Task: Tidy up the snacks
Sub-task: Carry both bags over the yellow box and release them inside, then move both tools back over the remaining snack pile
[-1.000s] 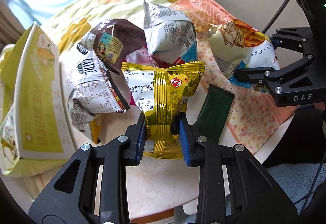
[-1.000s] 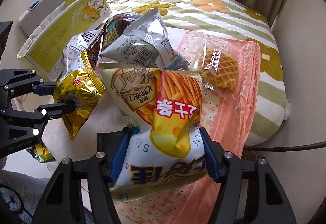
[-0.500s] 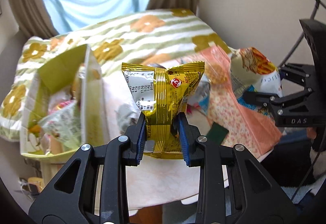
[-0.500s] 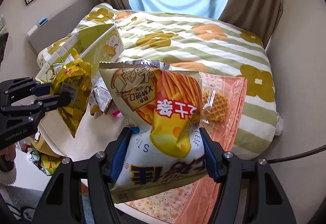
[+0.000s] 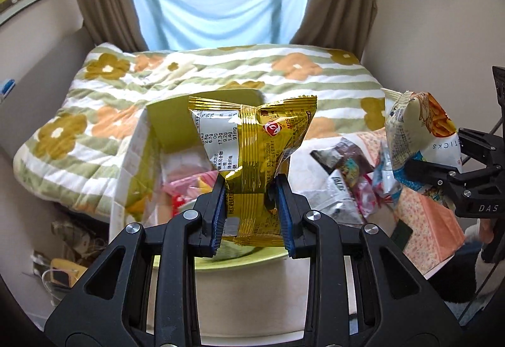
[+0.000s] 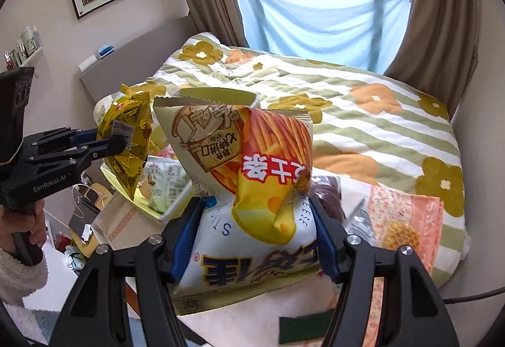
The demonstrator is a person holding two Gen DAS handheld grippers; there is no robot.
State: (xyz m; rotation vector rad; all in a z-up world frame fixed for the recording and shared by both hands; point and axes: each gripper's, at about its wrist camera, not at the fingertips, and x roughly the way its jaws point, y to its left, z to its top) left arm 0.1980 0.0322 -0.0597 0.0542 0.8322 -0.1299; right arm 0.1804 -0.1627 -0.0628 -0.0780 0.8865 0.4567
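Bedroom w/ a low table set against a floral-quilted bed (image 5: pixel 221 75): nearest, left gripper (image 5: pixel 252 208) pinches the gold snack pack (image 5: pixel 252 164) upright by its lower half, held above the green box (image 5: pixel 176 122) that already has pink packets inside, while right gripper (image 6: pixel 255 239) clamps the cheese sticks bag (image 6: pixel 252 176) above the table. Best bet imo: centre the gold pack over the box opening, lower it past the raised flap, then let go; loose packets (image 5: pixel 344 176) wait further right
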